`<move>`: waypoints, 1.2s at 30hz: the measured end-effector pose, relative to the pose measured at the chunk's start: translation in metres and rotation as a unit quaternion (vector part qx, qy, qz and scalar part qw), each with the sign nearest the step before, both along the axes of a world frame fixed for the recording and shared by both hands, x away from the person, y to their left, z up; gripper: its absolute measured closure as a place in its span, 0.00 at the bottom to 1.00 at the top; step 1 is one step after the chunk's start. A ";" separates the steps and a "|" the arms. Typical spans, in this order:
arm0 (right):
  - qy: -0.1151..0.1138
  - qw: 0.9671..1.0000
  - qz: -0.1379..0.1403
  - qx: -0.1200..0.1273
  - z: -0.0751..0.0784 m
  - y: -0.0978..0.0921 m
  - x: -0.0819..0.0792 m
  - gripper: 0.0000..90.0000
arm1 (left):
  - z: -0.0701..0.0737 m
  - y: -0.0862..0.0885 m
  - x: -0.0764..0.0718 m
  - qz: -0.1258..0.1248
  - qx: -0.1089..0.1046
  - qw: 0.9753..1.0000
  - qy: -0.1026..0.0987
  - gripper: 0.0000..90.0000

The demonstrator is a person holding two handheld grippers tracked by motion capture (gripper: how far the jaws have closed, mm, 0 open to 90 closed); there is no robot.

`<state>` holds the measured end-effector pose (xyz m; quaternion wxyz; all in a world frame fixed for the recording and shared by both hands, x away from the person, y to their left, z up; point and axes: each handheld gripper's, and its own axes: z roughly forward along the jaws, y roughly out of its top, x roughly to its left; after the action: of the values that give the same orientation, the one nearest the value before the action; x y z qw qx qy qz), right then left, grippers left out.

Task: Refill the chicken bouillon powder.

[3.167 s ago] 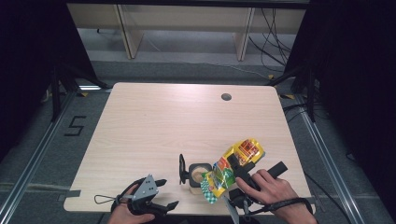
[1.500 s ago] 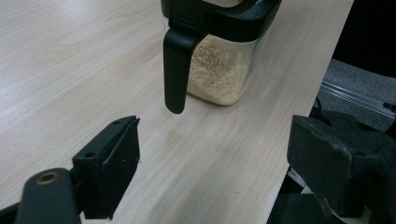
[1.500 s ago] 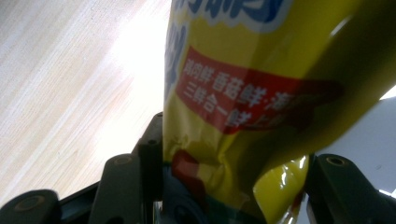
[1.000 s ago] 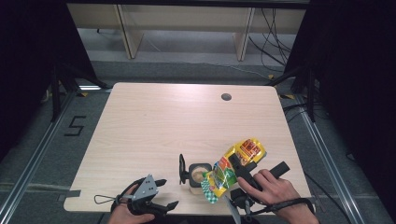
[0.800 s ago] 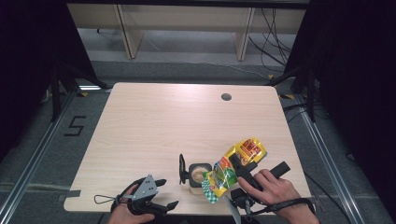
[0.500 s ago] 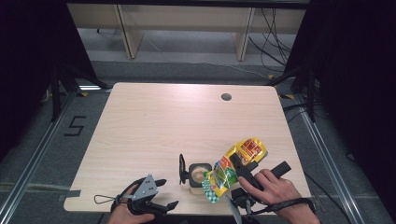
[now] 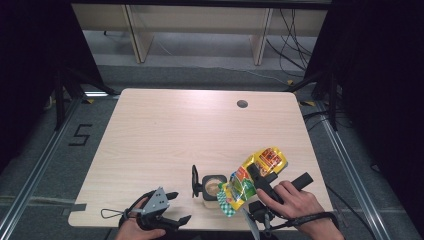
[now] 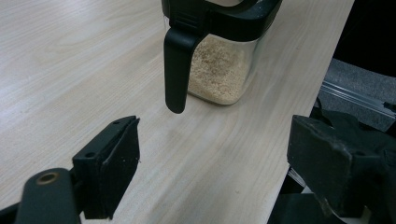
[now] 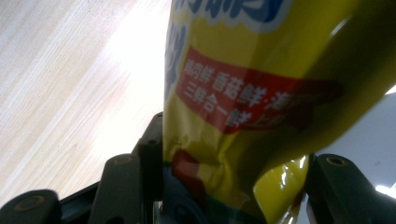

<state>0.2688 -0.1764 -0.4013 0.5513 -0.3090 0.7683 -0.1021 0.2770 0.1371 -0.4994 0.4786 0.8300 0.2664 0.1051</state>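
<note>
A clear jar [image 7: 212,186] of pale granules [image 8: 217,70] stands near the table's front edge. Its black lid [image 7: 194,181] is flipped open to the left. My right gripper [image 7: 258,179] is shut on a yellow snack pouch [image 7: 250,177], which tilts with its lower end over the jar's right side. In the right gripper view the pouch [image 9: 247,93] is clamped between the jaws of my right gripper [image 9: 229,186]. My left gripper [image 7: 179,206] rests open at the front edge, left of the jar. Nothing lies between the jaws of the left gripper [image 8: 219,158], which points at the jar.
The light wood table [image 7: 175,130] has a round cable hole [image 7: 242,104] at the back right. The front edge runs just under both hands. Beyond the table, shelf legs [image 7: 132,32] and cables lie on the grey floor.
The right hand has shifted very slightly with the pouch still in its grip. The left gripper and the jar have stayed where they were.
</note>
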 end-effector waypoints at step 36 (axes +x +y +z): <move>-0.007 1.000 0.012 -0.019 -0.002 0.003 0.001 0.56 | 0.000 0.001 0.000 -0.001 0.005 1.000 -0.002 0.19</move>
<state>0.2698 -0.1734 -0.4032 0.5518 -0.3276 0.7587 -0.1125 0.2773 0.1377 -0.4989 0.4751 0.8326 0.2638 0.1072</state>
